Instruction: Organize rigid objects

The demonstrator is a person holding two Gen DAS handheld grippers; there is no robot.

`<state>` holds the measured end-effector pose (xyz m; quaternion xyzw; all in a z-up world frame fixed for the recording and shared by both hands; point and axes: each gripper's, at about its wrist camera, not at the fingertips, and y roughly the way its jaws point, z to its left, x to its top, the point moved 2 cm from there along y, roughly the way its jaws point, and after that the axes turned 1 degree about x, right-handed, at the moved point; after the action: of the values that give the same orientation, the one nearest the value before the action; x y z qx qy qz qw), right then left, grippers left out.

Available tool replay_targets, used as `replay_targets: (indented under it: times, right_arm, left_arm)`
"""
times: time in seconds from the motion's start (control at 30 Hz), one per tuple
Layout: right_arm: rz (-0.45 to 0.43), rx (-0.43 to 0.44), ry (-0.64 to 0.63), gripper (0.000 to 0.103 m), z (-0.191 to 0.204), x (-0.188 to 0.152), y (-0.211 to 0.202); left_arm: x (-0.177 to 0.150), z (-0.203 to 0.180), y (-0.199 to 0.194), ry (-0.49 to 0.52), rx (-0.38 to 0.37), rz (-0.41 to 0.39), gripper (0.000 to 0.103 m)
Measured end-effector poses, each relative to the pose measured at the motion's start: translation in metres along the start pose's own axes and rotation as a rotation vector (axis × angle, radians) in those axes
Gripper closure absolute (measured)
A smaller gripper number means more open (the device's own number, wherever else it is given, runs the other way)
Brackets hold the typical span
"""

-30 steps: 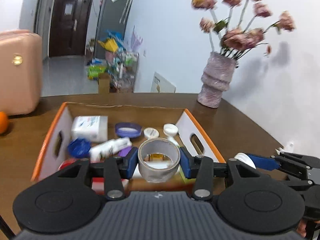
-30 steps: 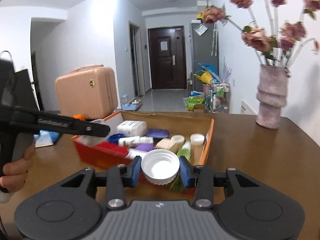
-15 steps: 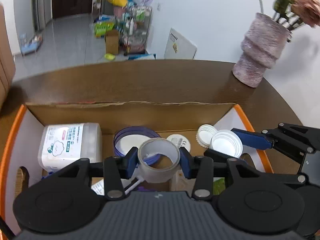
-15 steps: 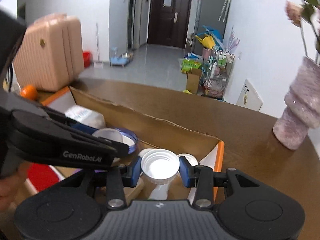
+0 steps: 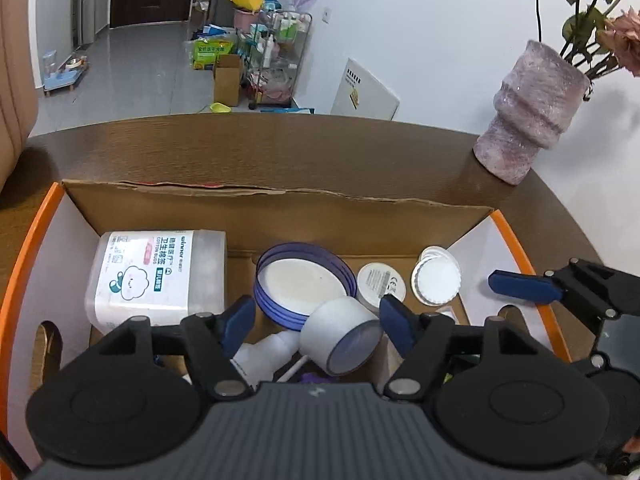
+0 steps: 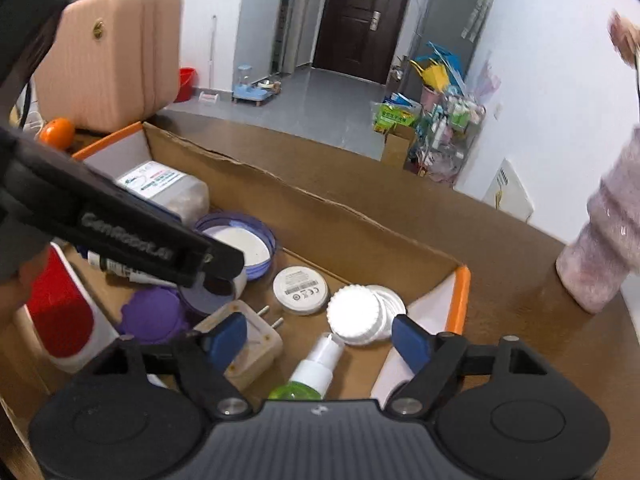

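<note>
Both grippers are hanging over the near edge of the cardboard box (image 5: 280,196), tilted down into it, and each has just been opening its jaws. The left gripper (image 5: 318,322) is standing spread, with the tape roll (image 5: 340,334) tipped on its side between the blue pads and seemingly free of both, dropping onto the white bottle (image 5: 264,354) just below. The right gripper (image 6: 320,338) is also spread wide with nothing between its pads; the white ribbed cap (image 6: 354,314) is lying on another white lid near the box's right wall, beyond the green spray bottle (image 6: 312,374).

To finish this release cleanly, I'd say both hands should lift straight up before pulling back, keeping the pads clear of the roll so it isn't dragged out. Further in, the blue-rimmed lid (image 5: 304,280) and cotton bud tub (image 5: 156,276) are sitting against the far wall, leaving little bare floor.
</note>
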<state>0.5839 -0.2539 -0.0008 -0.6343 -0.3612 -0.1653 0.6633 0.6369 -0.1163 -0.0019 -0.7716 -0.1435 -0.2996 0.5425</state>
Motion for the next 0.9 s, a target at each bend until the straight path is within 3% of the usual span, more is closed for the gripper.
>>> replay_targets:
  times: [0.2, 0.33, 0.43, 0.63, 0.77, 0.9]
  right_arm:
    - [-0.034, -0.017, 0.005, 0.032, -0.007, 0.0, -0.011]
    - [-0.114, -0.006, 0.04, 0.03, -0.009, 0.0, -0.062]
    - [-0.183, -0.036, 0.051, 0.022, -0.009, -0.001, -0.106]
    - [-0.286, -0.077, 0.099, 0.021, 0.009, -0.032, -0.186]
    - [-0.459, -0.107, 0.185, 0.02, 0.036, -0.08, -0.235]
    - [-0.531, -0.143, 0.204, 0.02, 0.075, -0.139, -0.263]
  left_arm:
    - [-0.004, -0.004, -0.028, 0.001, 0.01, -0.046, 0.032]
    - [-0.007, -0.007, -0.083, 0.047, 0.057, -0.128, 0.029]
    - [-0.023, -0.012, -0.128, 0.115, 0.106, -0.196, 0.028]
    - [-0.083, -0.018, -0.2, 0.148, 0.205, -0.321, 0.024]
    - [-0.136, -0.021, -0.247, 0.127, 0.236, -0.43, 0.012]
    - [-0.194, -0.027, -0.284, 0.168, 0.24, -0.498, 0.005]
